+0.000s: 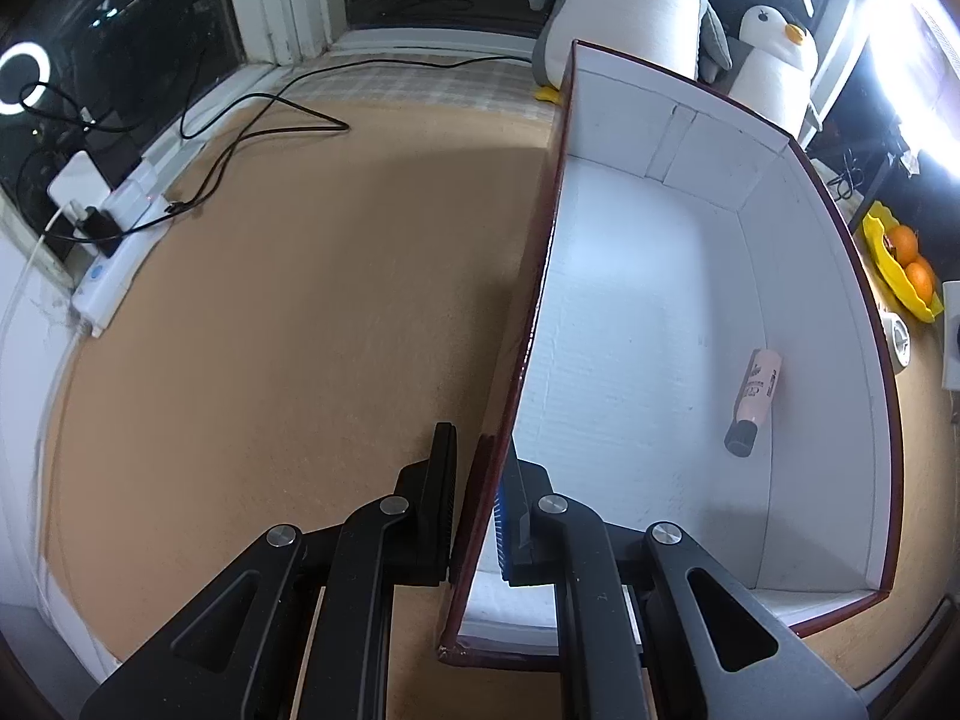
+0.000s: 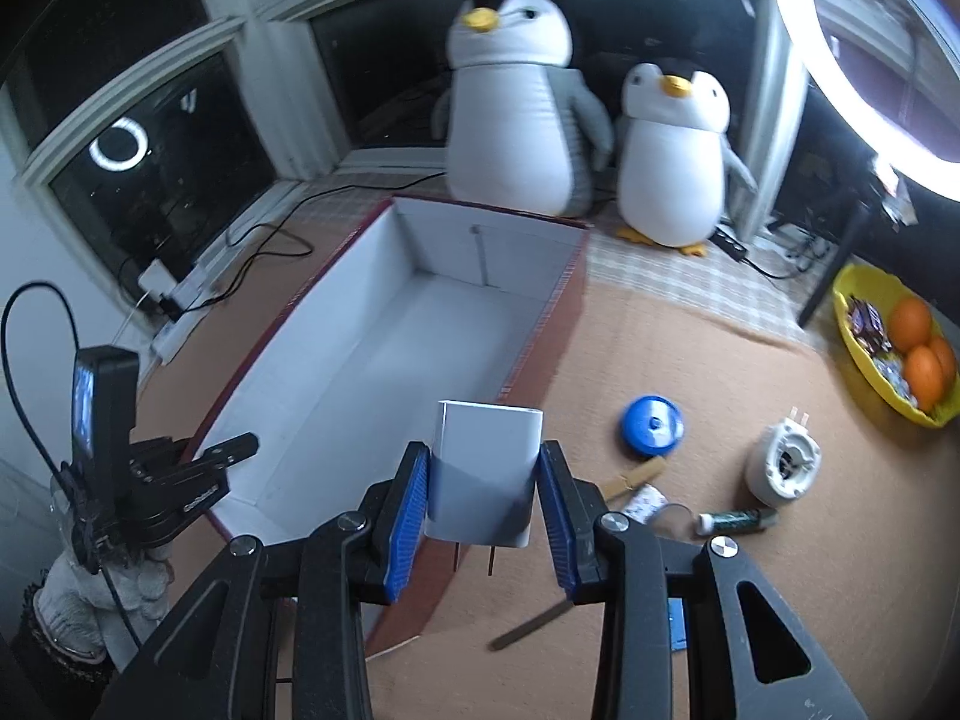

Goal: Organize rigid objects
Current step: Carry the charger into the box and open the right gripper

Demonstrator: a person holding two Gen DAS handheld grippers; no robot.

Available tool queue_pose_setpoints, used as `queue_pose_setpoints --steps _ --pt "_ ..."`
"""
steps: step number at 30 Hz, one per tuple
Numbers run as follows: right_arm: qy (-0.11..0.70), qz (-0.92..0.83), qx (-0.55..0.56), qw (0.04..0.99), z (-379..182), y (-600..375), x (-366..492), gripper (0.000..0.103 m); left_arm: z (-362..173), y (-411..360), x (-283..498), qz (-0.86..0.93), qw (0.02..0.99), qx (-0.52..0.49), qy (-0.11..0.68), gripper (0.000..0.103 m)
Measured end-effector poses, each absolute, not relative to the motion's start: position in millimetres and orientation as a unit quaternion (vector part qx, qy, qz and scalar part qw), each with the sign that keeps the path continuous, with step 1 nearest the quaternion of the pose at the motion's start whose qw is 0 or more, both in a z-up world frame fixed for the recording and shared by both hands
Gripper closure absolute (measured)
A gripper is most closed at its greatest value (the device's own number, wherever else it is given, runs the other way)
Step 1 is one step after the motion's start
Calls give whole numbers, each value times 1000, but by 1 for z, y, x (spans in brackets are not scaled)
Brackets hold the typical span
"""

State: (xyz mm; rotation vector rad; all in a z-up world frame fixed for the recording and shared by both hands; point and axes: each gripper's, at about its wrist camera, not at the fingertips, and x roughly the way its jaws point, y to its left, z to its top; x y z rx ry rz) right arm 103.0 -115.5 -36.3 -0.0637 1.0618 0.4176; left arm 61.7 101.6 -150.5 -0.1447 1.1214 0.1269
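A large box, white inside with dark red outer walls point(image 1: 543, 276), lies on the tan table; it also shows in the right wrist view point(image 2: 354, 354). My left gripper point(image 1: 480, 498) straddles the box's left wall near its front corner, one finger outside, one inside, shut on the wall. A pink tube with a black cap point(image 1: 753, 399) lies inside the box. My right gripper point(image 2: 485, 495) is shut on a white rectangular block point(image 2: 486, 468), held above the box's right front edge. The left gripper point(image 2: 228, 450) shows at the box's left wall.
On the table right of the box lie a blue round lid point(image 2: 653, 425), a white plug adapter point(image 2: 783, 465), a small green tube point(image 2: 738, 519), wooden sticks point(image 2: 636, 476) and a yellow fruit bowl point(image 2: 888, 348). Two plush penguins point(image 2: 516, 96) stand behind the box. A power strip point(image 1: 114, 258) and cables lie left.
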Motion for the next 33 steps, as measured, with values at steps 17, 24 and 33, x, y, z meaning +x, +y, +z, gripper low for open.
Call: queue_pose_setpoints --steps 17,24,33 --pt "516 250 -82 815 -60 -56 100 70 -150 103 59 69 843 -81 527 94" --pt "523 258 -91 807 -66 -45 100 69 -150 104 60 69 842 -82 528 94" --pt "517 259 -83 811 -62 -47 100 55 -151 103 60 68 841 -77 531 94"
